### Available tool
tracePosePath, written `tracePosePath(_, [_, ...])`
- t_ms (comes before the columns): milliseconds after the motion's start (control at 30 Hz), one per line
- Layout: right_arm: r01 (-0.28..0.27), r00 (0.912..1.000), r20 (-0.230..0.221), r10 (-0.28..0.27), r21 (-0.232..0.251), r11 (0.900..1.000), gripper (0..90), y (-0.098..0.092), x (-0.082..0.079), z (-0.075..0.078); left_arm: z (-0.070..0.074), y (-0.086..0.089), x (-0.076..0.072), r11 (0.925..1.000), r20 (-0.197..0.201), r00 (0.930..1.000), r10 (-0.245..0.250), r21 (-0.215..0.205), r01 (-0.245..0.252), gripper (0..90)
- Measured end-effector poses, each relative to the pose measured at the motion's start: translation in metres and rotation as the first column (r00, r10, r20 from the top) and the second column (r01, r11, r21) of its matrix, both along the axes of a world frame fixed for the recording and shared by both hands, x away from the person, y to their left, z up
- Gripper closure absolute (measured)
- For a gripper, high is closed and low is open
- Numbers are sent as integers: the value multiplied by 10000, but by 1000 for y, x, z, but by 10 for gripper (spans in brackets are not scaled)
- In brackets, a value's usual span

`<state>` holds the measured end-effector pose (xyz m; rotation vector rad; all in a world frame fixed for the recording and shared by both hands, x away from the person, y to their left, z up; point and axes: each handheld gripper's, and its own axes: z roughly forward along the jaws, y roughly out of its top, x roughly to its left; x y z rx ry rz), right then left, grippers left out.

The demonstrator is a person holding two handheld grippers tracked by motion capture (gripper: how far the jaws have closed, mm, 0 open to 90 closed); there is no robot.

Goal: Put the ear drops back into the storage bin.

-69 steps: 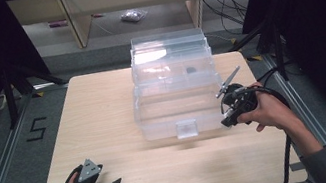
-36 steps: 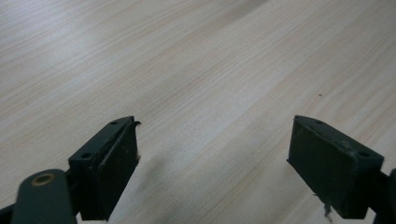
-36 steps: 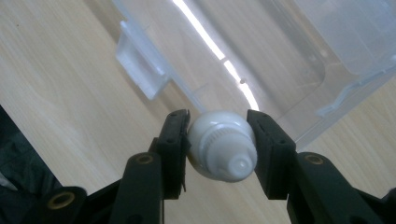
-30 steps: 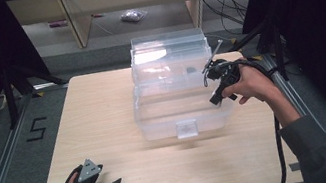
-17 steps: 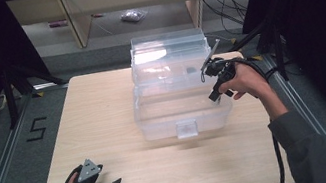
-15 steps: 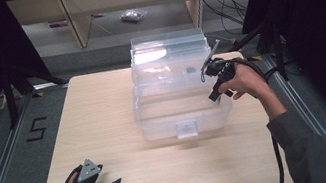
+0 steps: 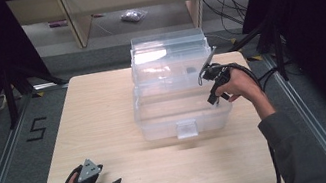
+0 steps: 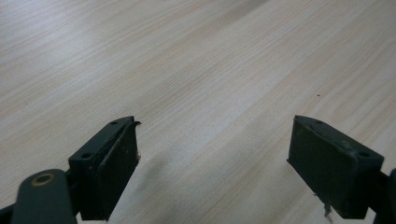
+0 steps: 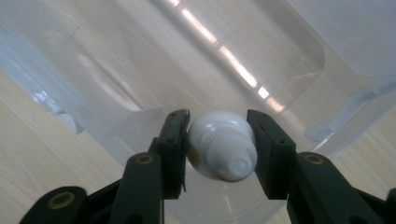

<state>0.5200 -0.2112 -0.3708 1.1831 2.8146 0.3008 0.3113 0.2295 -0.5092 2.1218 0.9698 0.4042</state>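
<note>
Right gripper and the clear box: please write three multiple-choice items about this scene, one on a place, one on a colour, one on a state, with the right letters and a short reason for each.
1. Where is the right gripper?
A. over the clear plastic box, at its right side
B. flat on the table's near edge
C. on the floor by the shelf

2. What colour is the round-ended thing between the right gripper's jaws?
A. red
B. white
C. black

3. How do the left gripper's jaws stand?
A. shut on a cloth
B. shut on the box
C. open, nothing between them

Answers:
1 A: the high view shows it above the box's right wall.
2 B: the right gripper view shows a white rounded piece pressed by both pads.
3 C: the left gripper view shows bare wooden table between the spread jaws.
</note>
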Motion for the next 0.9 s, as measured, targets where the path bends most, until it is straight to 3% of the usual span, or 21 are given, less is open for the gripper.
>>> tracePosePath(100, [298, 9992, -259, -300, -80, 9995, 603, 2, 3, -9, 0, 0, 0, 10000, 13, 10000, -3, -5, 3, 153])
tracePosePath(133, [320, 9991, -260, -322, -95, 9994, 603, 1, 5, -12, 1, 2, 0, 9996, -6, 9999, -170, 220, 170, 153])
tracePosePath(233, [234, 9992, -311, -240, -193, 9995, 603, 1, 9, -19, 1, 2, 0, 9996, -16, 9999, -169, 215, 169, 153])
tracePosePath(267, [163, 9996, -224, -165, -105, 9998, 603, 2, 11, -21, 0, 0, 0, 10000, 13, 10000, 11, -49, -11, 152])
tracePosePath(333, [392, 9981, -471, -392, 2, 9992, 603, 3, 12, -25, 1, 2, 0, 9997, -26, 9999, -163, 207, 164, 152])
tracePosePath(367, [370, 9981, -492, -371, -38, 9993, 603, 4, 13, -30, 0, 0, 0, 10000, 16, 10000, -9, -28, 9, 153])
tracePosePath(500, [468, 9970, -610, -471, -64, 9989, 603, 5, 15, -36, 0, 0, 0, 10000, 25, 10000, -29, -15, 29, 153])
tracePosePath(567, [433, 9974, -568, -439, -109, 9990, 603, 5, 17, -39, 1, 2, 0, 9995, -28, 9998, -191, 232, 191, 153])
tracePosePath(700, [507, 9965, -652, -515, -131, 9986, 603, 5, 18, -41, 1, 2, 0, 9997, -22, 9998, -173, 199, 173, 153])
tracePosePath(733, [565, 9959, -697, -577, -200, 9982, 603, 5, 19, -43, 0, 0, 0, 10000, 44, 10000, -23, -48, 23, 152])
tracePosePath(900, [664, 9948, -772, -672, -117, 9977, 603, 4, 19, -47, -1, -1, 0, 9998, 41, 10000, 42, -178, -41, 153])
